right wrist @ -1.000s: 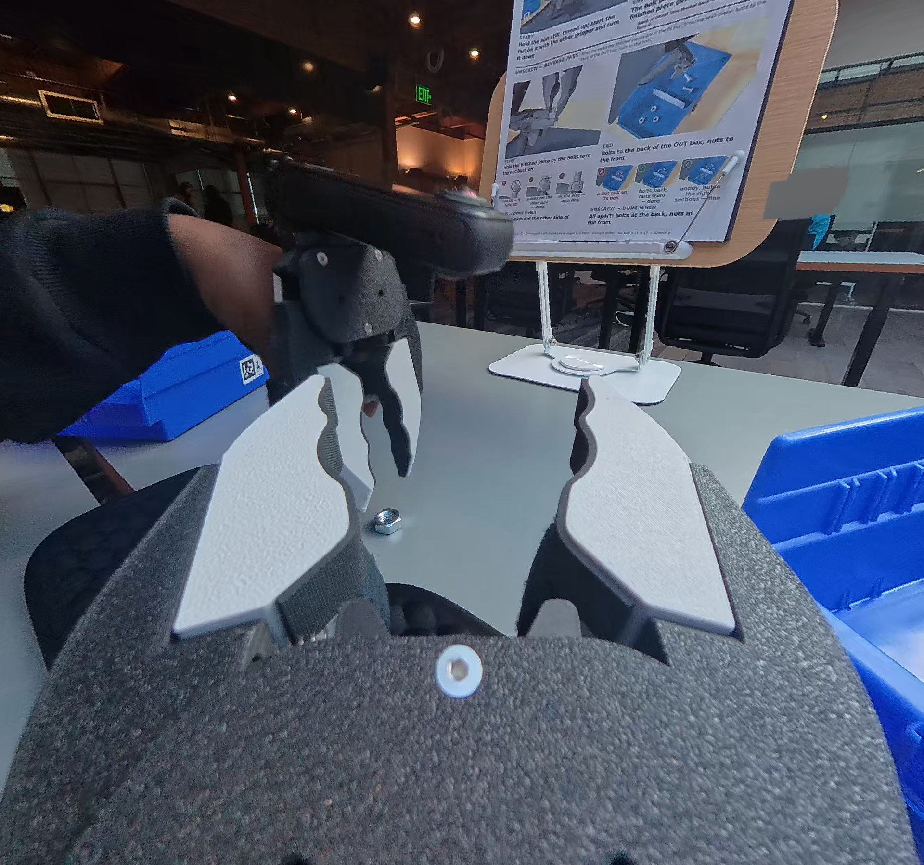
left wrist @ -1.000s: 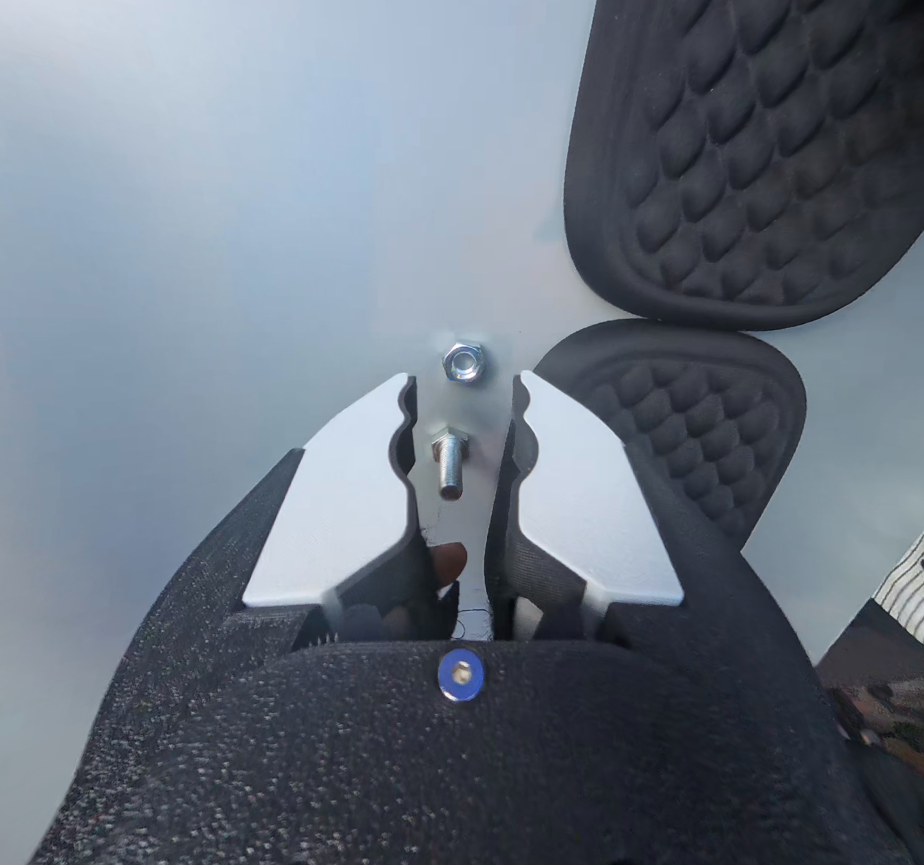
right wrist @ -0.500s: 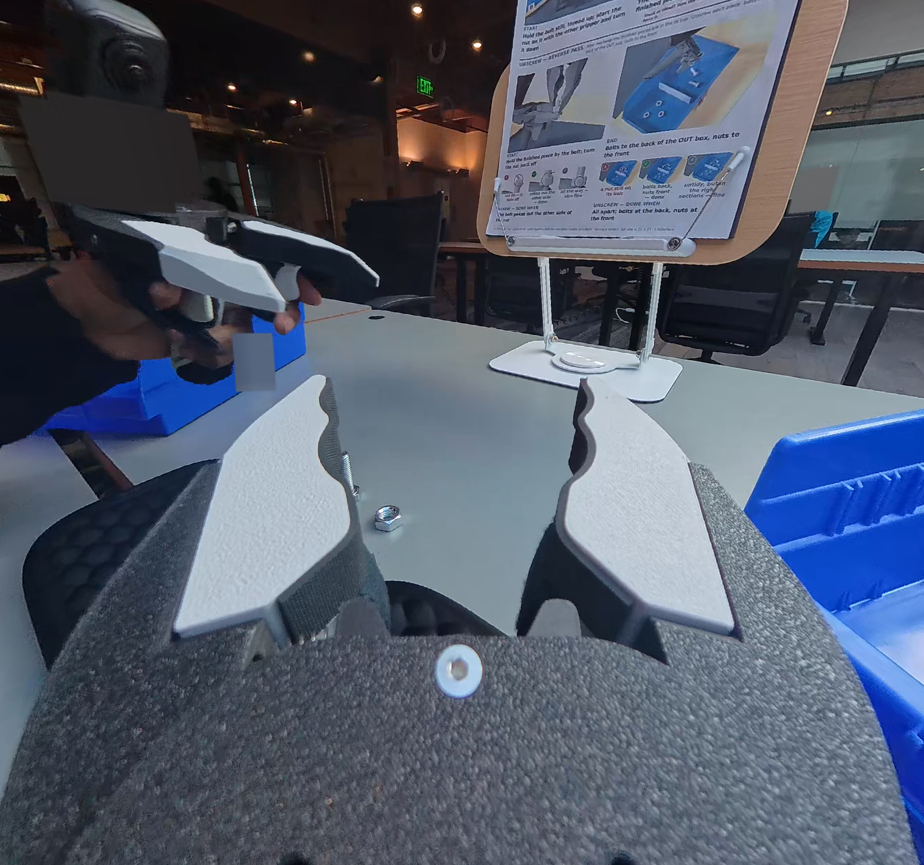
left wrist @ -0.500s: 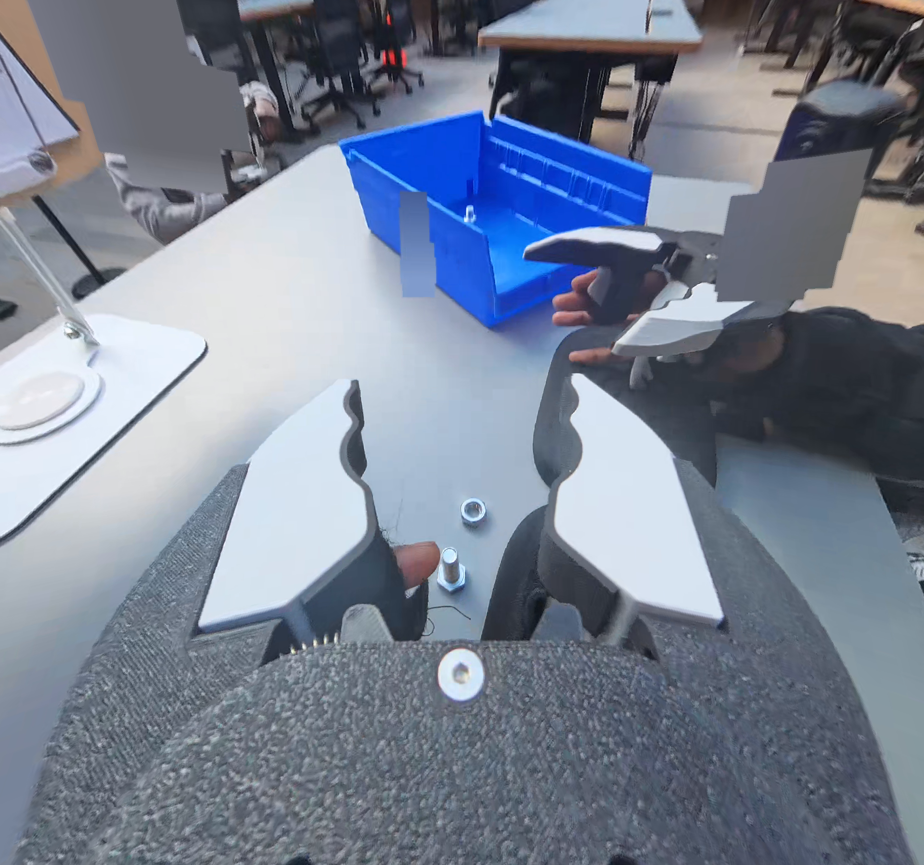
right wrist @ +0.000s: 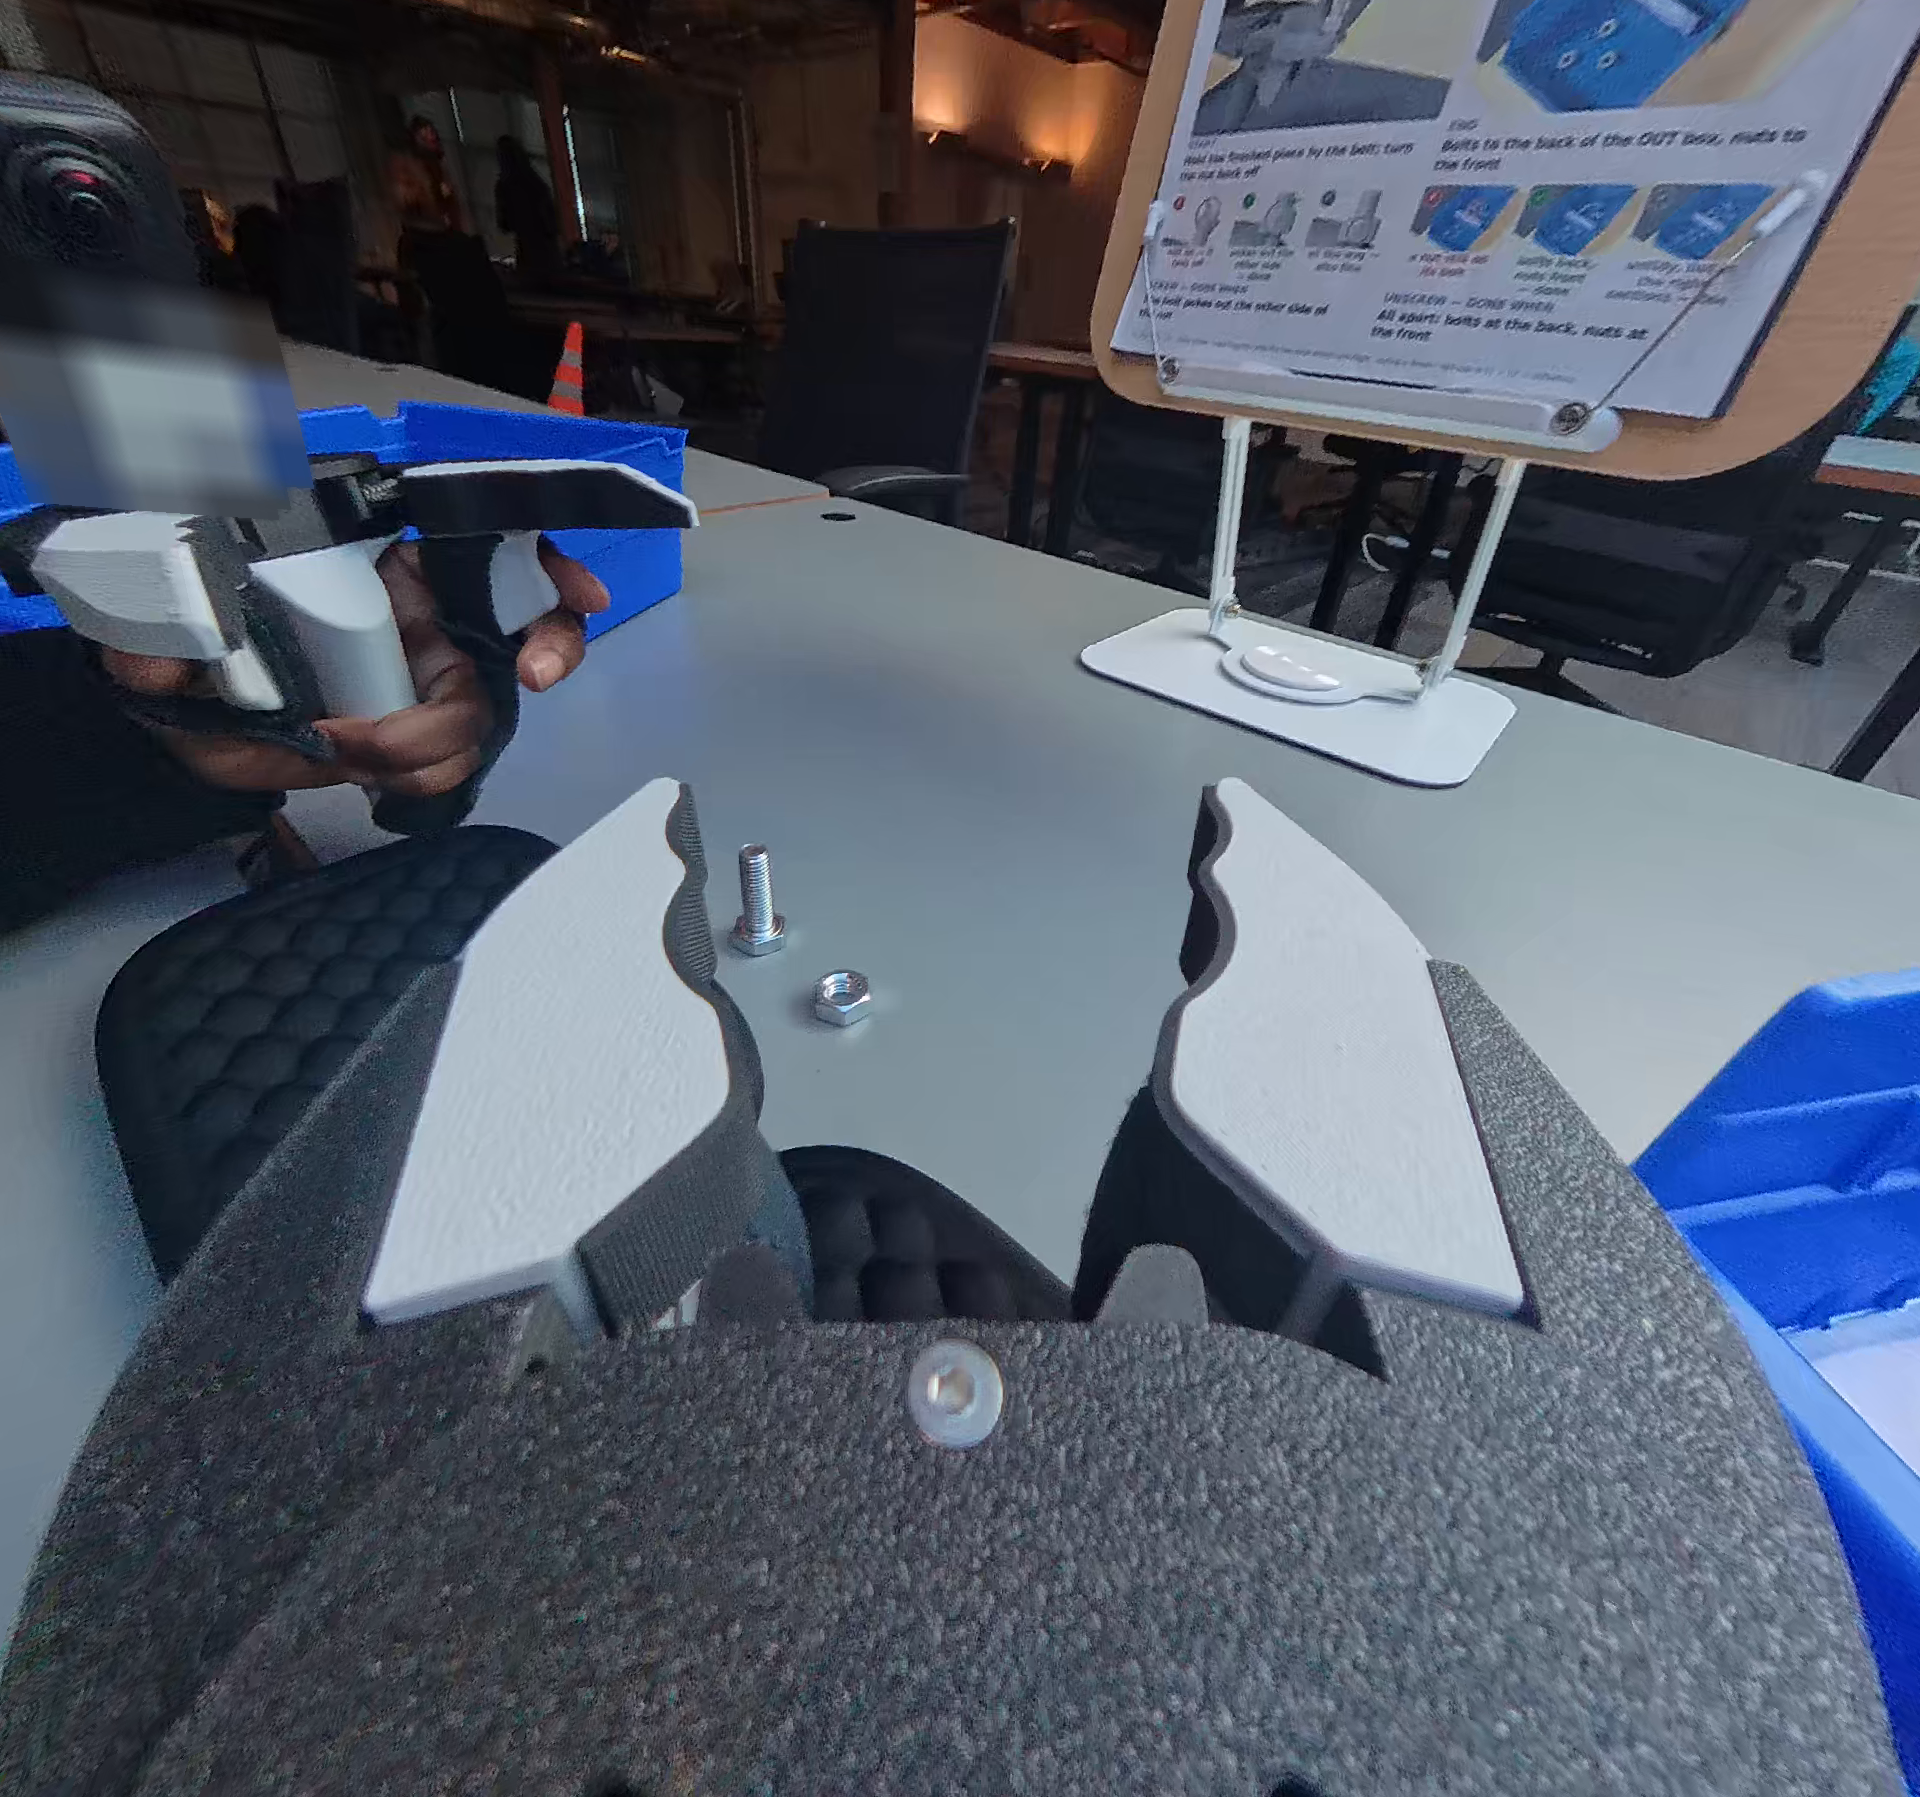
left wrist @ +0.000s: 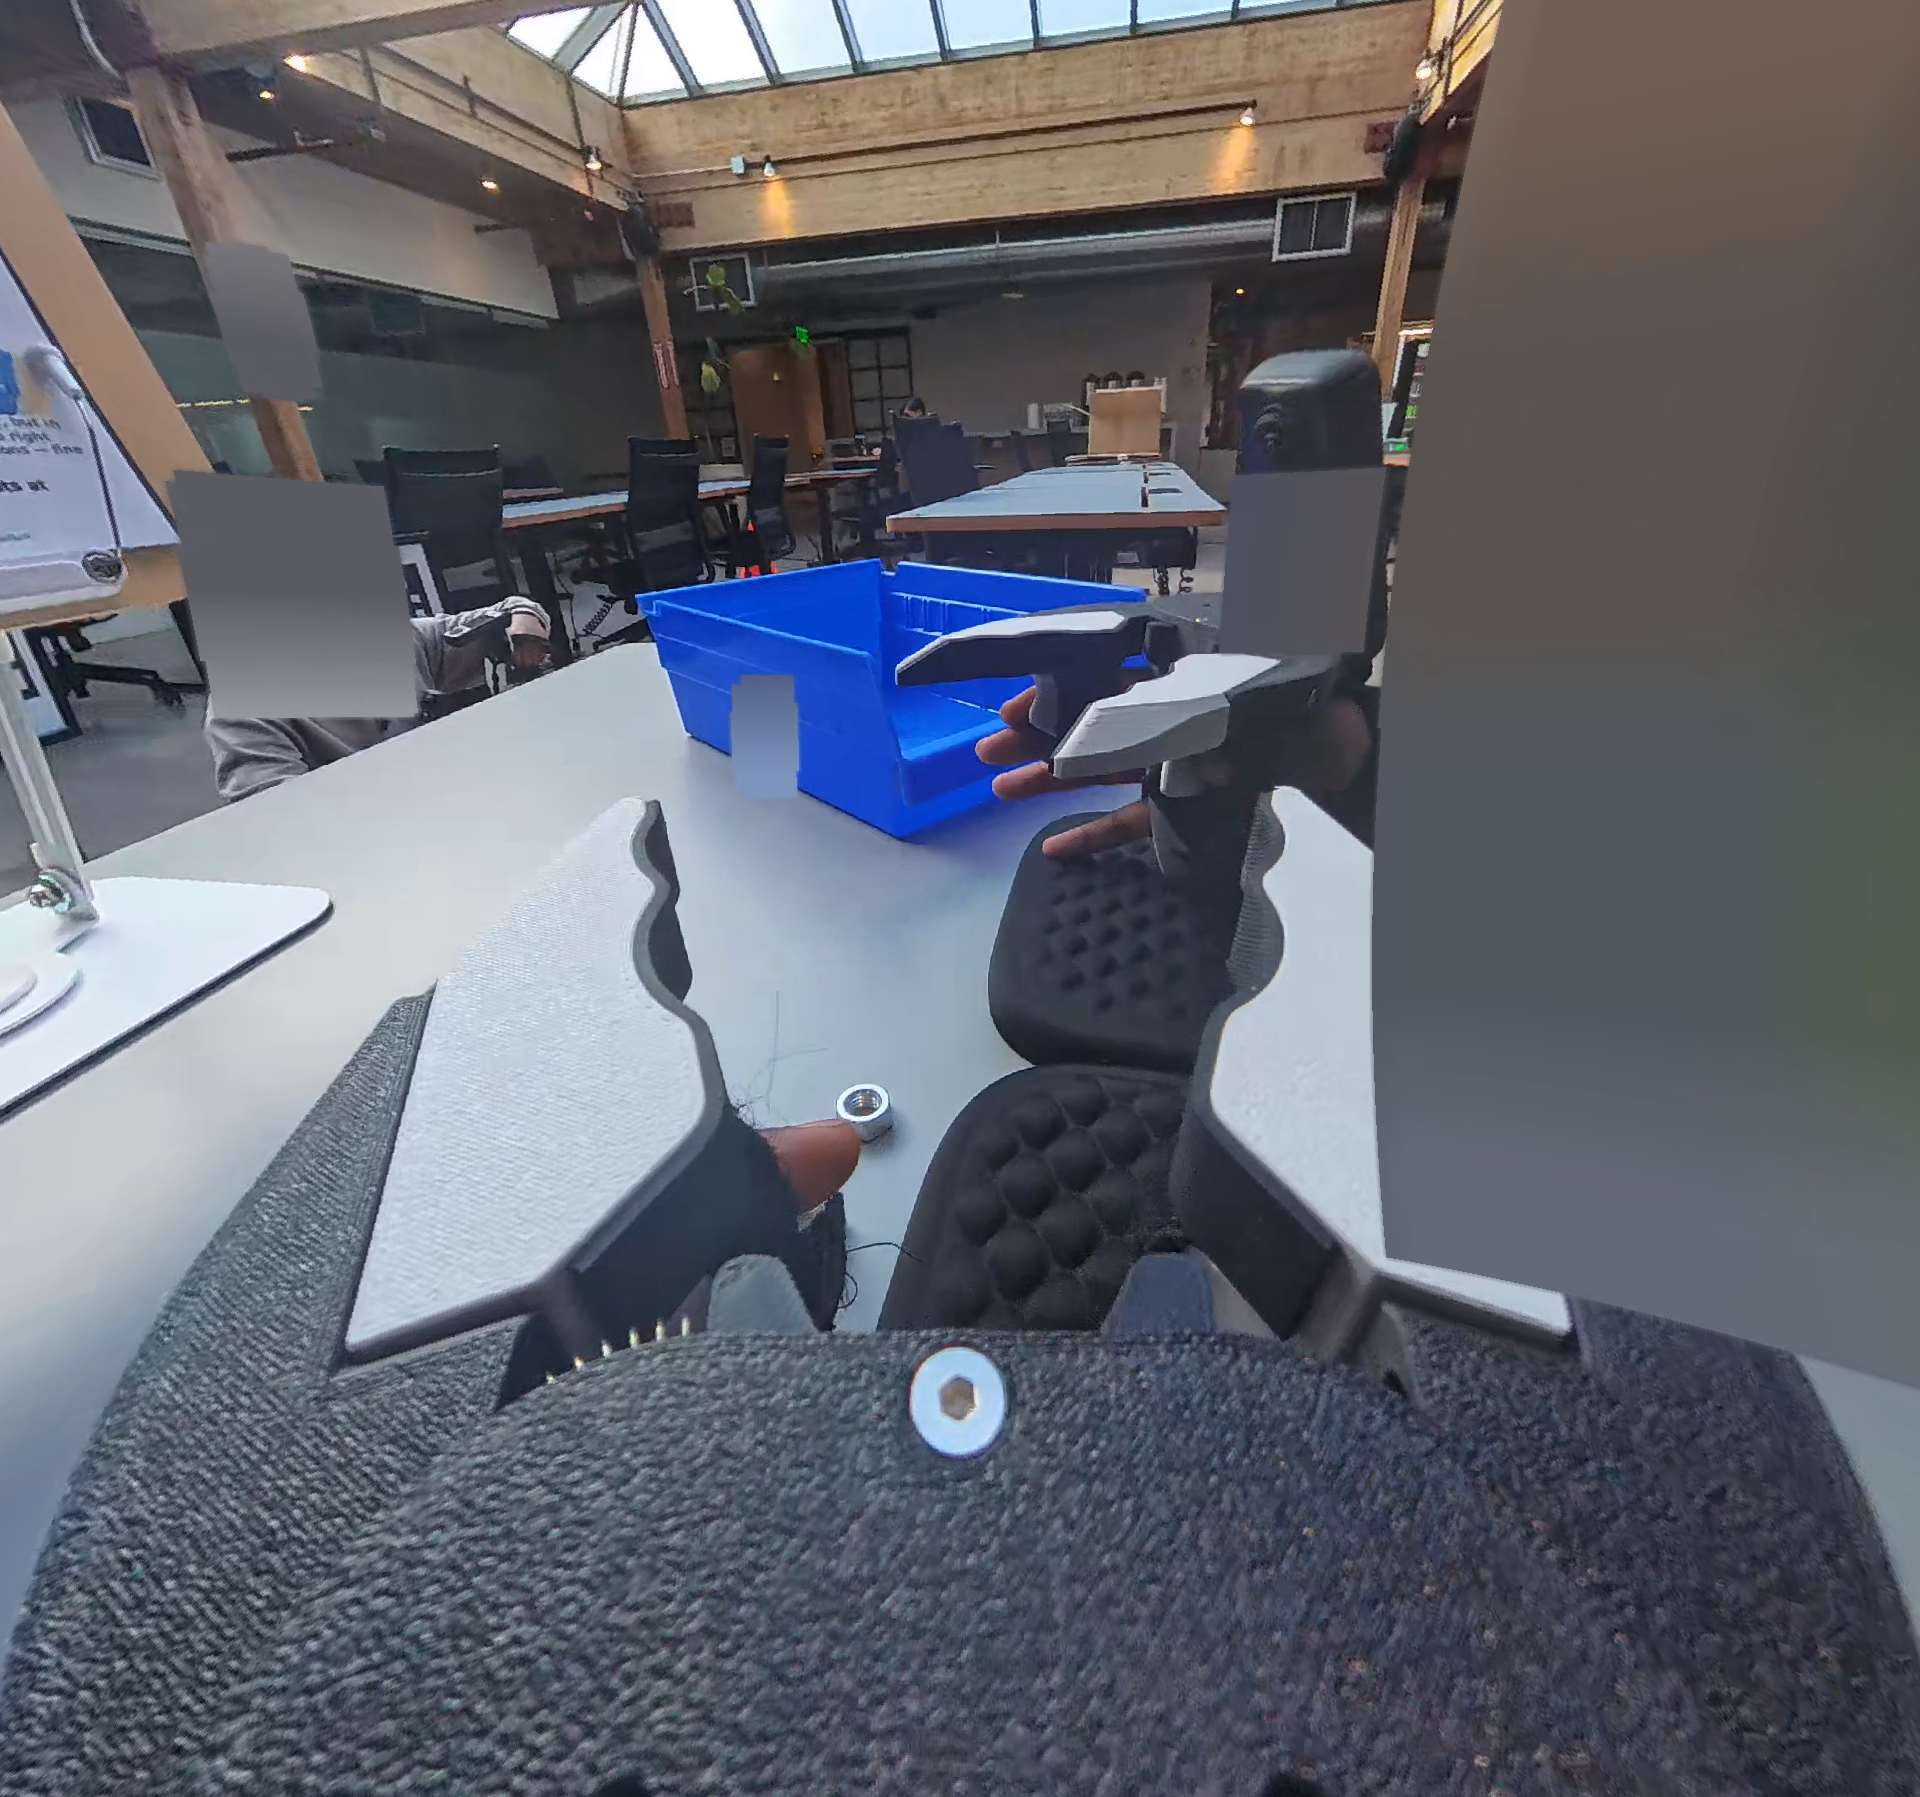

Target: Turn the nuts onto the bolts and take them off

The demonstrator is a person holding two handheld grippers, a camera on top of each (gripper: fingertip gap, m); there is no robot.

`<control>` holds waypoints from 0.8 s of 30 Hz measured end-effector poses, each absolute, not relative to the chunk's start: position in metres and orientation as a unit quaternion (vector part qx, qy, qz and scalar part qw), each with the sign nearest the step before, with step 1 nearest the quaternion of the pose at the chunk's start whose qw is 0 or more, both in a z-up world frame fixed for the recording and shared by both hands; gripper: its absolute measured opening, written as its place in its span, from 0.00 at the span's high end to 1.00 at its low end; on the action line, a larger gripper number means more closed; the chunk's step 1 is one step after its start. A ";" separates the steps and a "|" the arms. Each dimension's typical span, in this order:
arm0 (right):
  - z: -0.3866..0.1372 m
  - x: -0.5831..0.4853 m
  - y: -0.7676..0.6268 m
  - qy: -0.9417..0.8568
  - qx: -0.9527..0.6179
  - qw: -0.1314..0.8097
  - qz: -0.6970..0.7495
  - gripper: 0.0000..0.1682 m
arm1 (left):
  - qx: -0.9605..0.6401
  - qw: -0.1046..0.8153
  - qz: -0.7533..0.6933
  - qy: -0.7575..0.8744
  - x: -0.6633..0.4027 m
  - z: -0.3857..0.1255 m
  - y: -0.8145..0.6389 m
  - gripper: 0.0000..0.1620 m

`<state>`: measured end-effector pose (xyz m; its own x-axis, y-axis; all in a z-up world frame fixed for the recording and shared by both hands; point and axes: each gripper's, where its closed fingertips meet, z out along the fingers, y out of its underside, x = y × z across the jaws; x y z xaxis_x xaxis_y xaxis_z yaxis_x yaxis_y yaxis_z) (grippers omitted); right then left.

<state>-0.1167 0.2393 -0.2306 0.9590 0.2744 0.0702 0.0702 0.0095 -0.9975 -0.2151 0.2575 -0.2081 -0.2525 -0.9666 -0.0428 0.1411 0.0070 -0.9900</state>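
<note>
**One bolt and one nut loose on the tabletop, both hand-held grippers open**

In the right wrist view, from left to right: the left hand-held gripper (right wrist: 665, 500) is at the left edge, held in a hand (right wrist: 416, 698), its fingers spread and holding nothing. Behind it sits a blue bin (right wrist: 540, 438). Below, at lower left, lies a black dimpled pad (right wrist: 301, 978). At the centre, between the fingers of the right hand-held gripper (right wrist: 940, 833), which are wide apart and empty, one bolt (right wrist: 755, 897) stands upright on its hex head, threaded shank pointing up, on the grey tabletop (right wrist: 935, 687). Just to its right, apart from it, one nut (right wrist: 842, 997) lies flat, silvery and six-sided, its hole facing up. Further right stands a white stand carrying an instruction sheet (right wrist: 1455, 189), and a second blue bin (right wrist: 1797, 1197) fills the lower right corner.

The left wrist view shows only the nut (left wrist: 865, 1108), low at centre, with a fingertip (left wrist: 816, 1155) just beside it; the bolt cannot be seen there. Two dimpled pads (left wrist: 1112, 958) lie to the right of centre.
</note>
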 end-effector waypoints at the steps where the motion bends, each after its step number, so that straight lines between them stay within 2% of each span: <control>1: -0.233 -0.120 0.240 -0.135 -0.708 0.688 0.078 0.48 | -0.392 0.472 -0.585 0.530 -0.215 -0.212 0.259 0.36; 5: -0.237 -0.144 0.247 -0.210 -0.734 0.637 0.107 0.64 | -0.381 0.472 -0.599 0.522 -0.220 -0.213 0.258 0.38; 10: -0.268 -0.176 0.270 -0.324 -0.779 0.525 0.110 0.67 | -0.382 0.463 -0.598 0.531 -0.220 -0.218 0.256 0.41; 14: -0.301 -0.191 0.290 -0.379 -0.802 0.450 0.102 0.76 | -0.378 0.467 -0.582 0.548 -0.217 -0.222 0.251 0.43; 18: -0.316 -0.200 0.303 -0.389 -0.813 0.418 0.111 0.80 | -0.382 0.467 -0.578 0.550 -0.216 -0.223 0.251 0.44; 21: -0.323 -0.200 0.307 -0.391 -0.818 0.407 0.112 0.94 | -0.384 0.467 -0.579 0.547 -0.216 -0.223 0.253 0.45; 24: -0.316 -0.196 0.307 -0.389 -0.817 0.414 0.102 0.95 | -0.397 0.471 -0.575 0.537 -0.215 -0.222 0.257 0.46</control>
<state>-0.1957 0.3069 -0.3159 0.6762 0.7202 0.1551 0.5511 -0.3548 -0.7553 -0.2150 0.2574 -0.2225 -0.2399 -0.9695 -0.0495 0.1155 0.0221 -0.9931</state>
